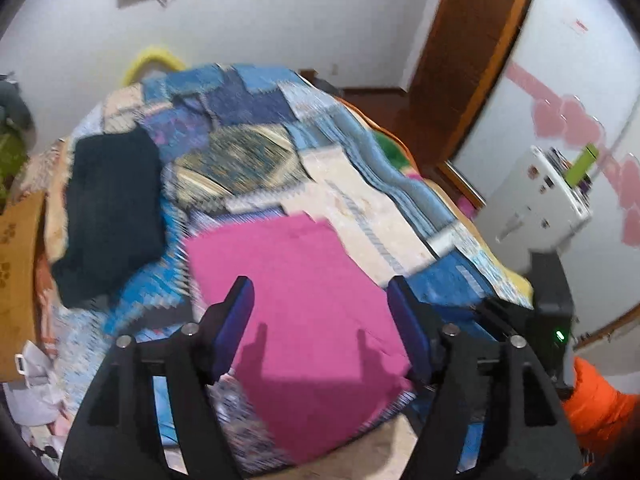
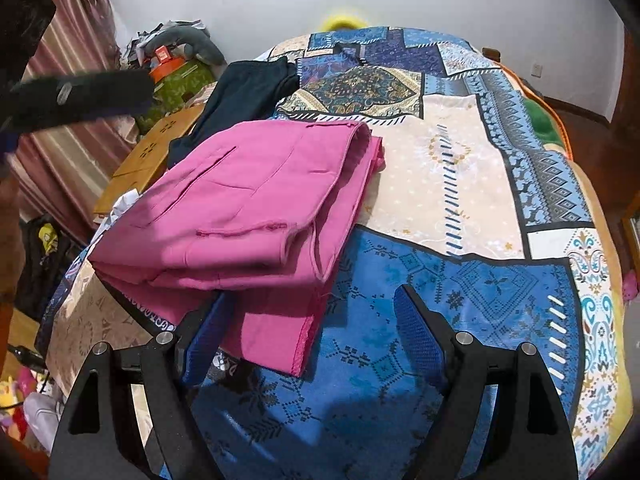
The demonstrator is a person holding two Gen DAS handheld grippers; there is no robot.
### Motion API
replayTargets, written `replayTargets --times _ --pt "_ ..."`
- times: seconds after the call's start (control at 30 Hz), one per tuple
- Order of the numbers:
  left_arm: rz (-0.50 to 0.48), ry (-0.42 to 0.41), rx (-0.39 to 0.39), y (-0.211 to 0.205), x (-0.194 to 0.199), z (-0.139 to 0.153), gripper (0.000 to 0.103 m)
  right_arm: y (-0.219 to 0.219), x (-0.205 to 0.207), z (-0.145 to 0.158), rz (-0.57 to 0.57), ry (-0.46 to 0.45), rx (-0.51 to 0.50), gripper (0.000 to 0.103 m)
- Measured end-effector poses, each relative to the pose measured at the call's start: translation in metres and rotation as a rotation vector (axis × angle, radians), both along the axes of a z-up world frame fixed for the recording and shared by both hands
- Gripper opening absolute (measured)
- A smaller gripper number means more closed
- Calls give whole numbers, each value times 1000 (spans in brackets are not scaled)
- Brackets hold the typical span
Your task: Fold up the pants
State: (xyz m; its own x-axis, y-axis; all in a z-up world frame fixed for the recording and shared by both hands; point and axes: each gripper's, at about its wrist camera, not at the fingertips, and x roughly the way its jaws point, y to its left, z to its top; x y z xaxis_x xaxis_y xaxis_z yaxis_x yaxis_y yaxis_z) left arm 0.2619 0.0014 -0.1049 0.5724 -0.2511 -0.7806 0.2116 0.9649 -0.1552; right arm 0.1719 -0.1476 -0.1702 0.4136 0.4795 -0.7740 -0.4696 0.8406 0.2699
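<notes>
Pink pants (image 2: 248, 216) lie folded in layers on the patterned bed cover (image 2: 460, 184). In the left wrist view the pants (image 1: 304, 300) show as a flat pink rectangle below my left gripper (image 1: 320, 300), which is open and empty above them. My right gripper (image 2: 316, 312) is open and empty; its left finger (image 2: 208, 336) is at the near edge of the pants, the right finger over blue cover. The left gripper shows blurred at the upper left in the right wrist view (image 2: 80, 96).
A dark folded garment (image 1: 112, 212) lies on the bed beyond the pants, also in the right wrist view (image 2: 240, 96). A wooden stool (image 2: 152, 152) and clutter stand left of the bed. A white cabinet (image 1: 536, 200) and a door (image 1: 472, 60) are to the right.
</notes>
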Motion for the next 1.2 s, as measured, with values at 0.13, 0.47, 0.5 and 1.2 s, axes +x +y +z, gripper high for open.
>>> replayTargets --times 0.13,0.47,0.5,1.2 --pt "63 -16 22 27 28 5 74 -8 -2 4 -21 -10 2 79" --pt "103 107 167 53 112 -53 74 -36 2 18 -121 -34 6 79" --pt "100 132 188 52 120 -65 74 -37 2 20 -128 -38 3 79" --pt "118 241 287 84 84 -122 85 -40 11 24 -172 -48 17 79"
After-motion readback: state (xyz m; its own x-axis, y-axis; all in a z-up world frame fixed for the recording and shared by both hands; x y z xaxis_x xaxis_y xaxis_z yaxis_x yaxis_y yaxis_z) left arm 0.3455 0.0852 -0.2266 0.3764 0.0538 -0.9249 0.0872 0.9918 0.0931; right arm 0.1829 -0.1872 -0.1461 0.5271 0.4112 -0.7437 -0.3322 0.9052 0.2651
